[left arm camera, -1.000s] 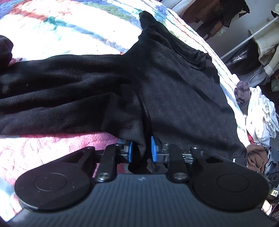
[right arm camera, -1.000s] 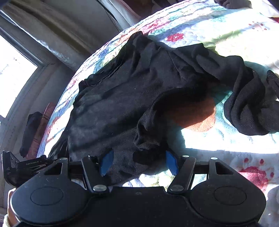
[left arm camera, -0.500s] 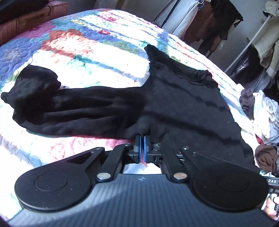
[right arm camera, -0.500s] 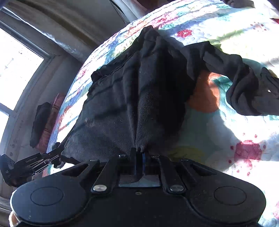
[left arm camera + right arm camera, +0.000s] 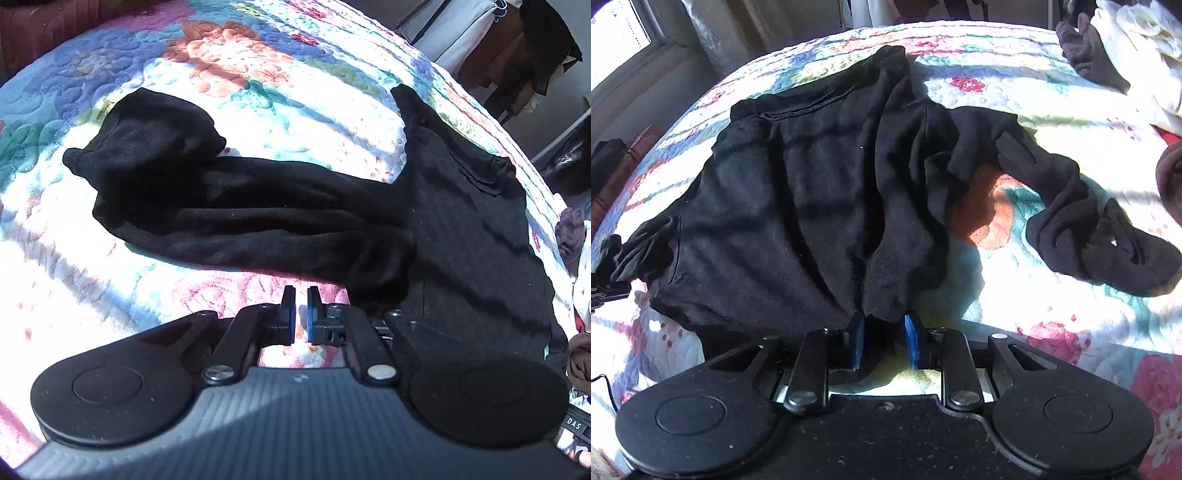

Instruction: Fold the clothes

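Black long-sleeve top [image 5: 461,221] spread on floral quilt [image 5: 258,74]. Left tongs [image 5: 298,317] slightly parted, gripping nothing, beside hem. Right tongs [image 5: 882,332] spread, hem between pads.

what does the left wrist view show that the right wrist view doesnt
Only the left wrist view shows the left gripper, its jaws slightly apart with only quilt between them, and the black long-sleeved top's one long sleeve lying stretched out with a bunched cuff. Only the right wrist view shows the right gripper, jaws open around the top's hem, the other sleeve twisted in a heap, and a window. Both show the black long-sleeved top spread on the floral quilted bedspread, with a pile of other clothes beside it.
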